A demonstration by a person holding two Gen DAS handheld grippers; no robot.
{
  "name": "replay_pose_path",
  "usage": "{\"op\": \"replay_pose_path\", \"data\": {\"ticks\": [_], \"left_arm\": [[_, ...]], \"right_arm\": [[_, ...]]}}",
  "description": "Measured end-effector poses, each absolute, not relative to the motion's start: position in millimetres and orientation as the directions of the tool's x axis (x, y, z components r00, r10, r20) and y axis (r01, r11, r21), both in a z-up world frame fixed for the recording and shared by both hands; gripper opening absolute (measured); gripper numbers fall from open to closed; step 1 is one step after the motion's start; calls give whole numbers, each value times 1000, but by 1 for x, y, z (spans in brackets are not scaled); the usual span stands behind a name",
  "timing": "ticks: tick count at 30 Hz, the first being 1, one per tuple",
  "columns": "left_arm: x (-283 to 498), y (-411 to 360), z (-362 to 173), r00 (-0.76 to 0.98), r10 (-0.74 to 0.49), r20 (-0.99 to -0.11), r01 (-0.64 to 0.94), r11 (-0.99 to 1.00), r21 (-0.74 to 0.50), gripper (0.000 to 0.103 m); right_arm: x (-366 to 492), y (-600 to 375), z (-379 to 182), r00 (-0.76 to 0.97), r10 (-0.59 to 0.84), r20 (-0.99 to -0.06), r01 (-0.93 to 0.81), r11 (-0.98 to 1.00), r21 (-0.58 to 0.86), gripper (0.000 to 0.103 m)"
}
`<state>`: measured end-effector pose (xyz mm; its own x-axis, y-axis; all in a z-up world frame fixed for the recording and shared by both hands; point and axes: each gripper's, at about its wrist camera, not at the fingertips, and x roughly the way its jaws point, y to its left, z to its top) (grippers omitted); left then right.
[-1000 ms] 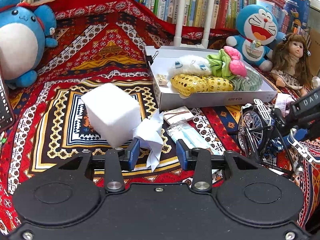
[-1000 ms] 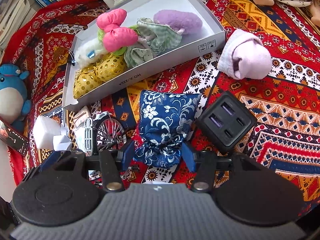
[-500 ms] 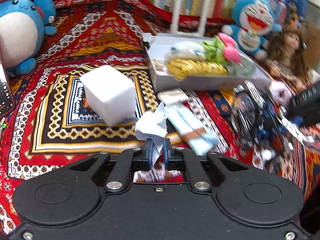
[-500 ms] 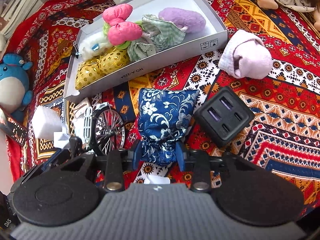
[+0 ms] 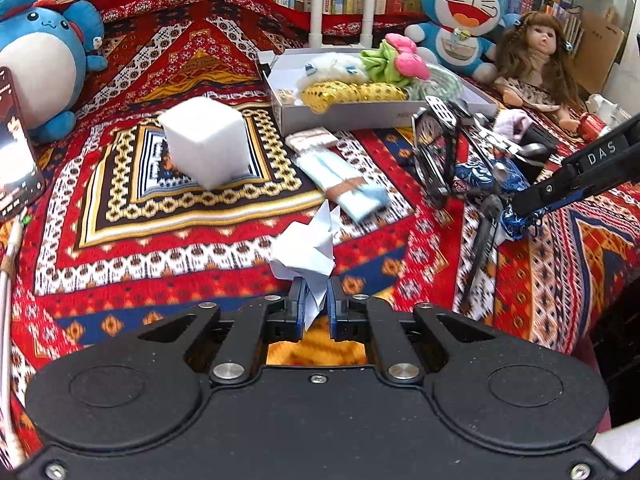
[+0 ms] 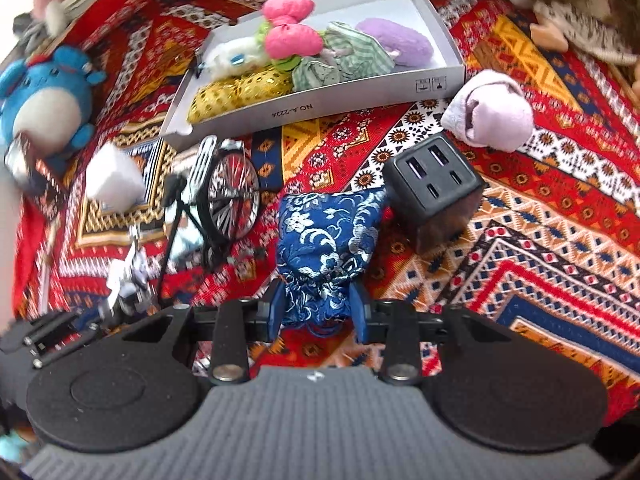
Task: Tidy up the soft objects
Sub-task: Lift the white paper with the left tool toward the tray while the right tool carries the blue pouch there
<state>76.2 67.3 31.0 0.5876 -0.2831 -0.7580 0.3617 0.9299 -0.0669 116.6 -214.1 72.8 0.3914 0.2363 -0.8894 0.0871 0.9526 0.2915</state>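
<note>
My left gripper (image 5: pixel 316 300) is shut on a crumpled white paper (image 5: pixel 306 246) and holds it above the patterned cloth. My right gripper (image 6: pixel 319 308) is shut on the neck of a blue floral pouch (image 6: pixel 326 232), lifted slightly off the cloth; the pouch also shows in the left wrist view (image 5: pixel 486 176). The white box (image 6: pixel 320 108) holds several soft items: gold sequin pieces (image 6: pixel 240 88), a pink bow (image 6: pixel 290 28), green cloth, a purple plush (image 6: pixel 396 42). A white foam cube (image 5: pixel 206 146) and a lilac cloth bundle (image 6: pixel 490 114) lie on the cloth.
A model bicycle (image 6: pixel 224 204) stands left of the pouch, a black USB charger cube (image 6: pixel 434 184) to its right. A tissue pack (image 5: pixel 344 190) lies near the box. Plush toys (image 5: pixel 40 56), a Doraemon (image 5: pixel 460 20), a doll (image 5: pixel 532 64) and a phone (image 5: pixel 12 148) ring the area.
My left gripper shut on the white paper and lifted it toward me, away from the foam cube. My right gripper shut on the blue pouch and raised it.
</note>
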Motion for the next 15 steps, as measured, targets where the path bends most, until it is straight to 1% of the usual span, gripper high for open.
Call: {"op": "replay_pose_path", "data": {"ticks": [4, 6, 8, 10, 12, 13, 14, 15], "left_arm": [[62, 66, 32, 599, -285, -748, 367, 928, -60, 11], [54, 64, 33, 613, -280, -738, 372, 927, -42, 14], [48, 63, 33, 628, -272, -729, 368, 929, -30, 15], [44, 62, 34, 651, -258, -714, 358, 934, -11, 19], [37, 60, 36, 686, -237, -688, 341, 940, 16, 30], [34, 58, 36, 705, -227, -672, 331, 943, 29, 33], [30, 57, 36, 727, -212, -653, 315, 948, 43, 39], [27, 55, 35, 746, -202, -635, 301, 952, 52, 43]], "right_arm": [[94, -211, 76, 444, 215, -870, 18, 968, 248, 39], [82, -209, 77, 465, 215, -859, -16, 972, 234, 39], [71, -208, 76, 483, 218, -848, -46, 974, 224, 39], [59, -209, 75, 515, 227, -826, -74, 972, 221, 39], [51, -208, 73, 553, 219, -804, -94, 975, 201, 40], [47, -207, 72, 580, 212, -787, -107, 977, 184, 41], [42, -206, 71, 607, 203, -768, -116, 979, 167, 41], [37, -206, 70, 639, 187, -746, -117, 982, 146, 47]]}}
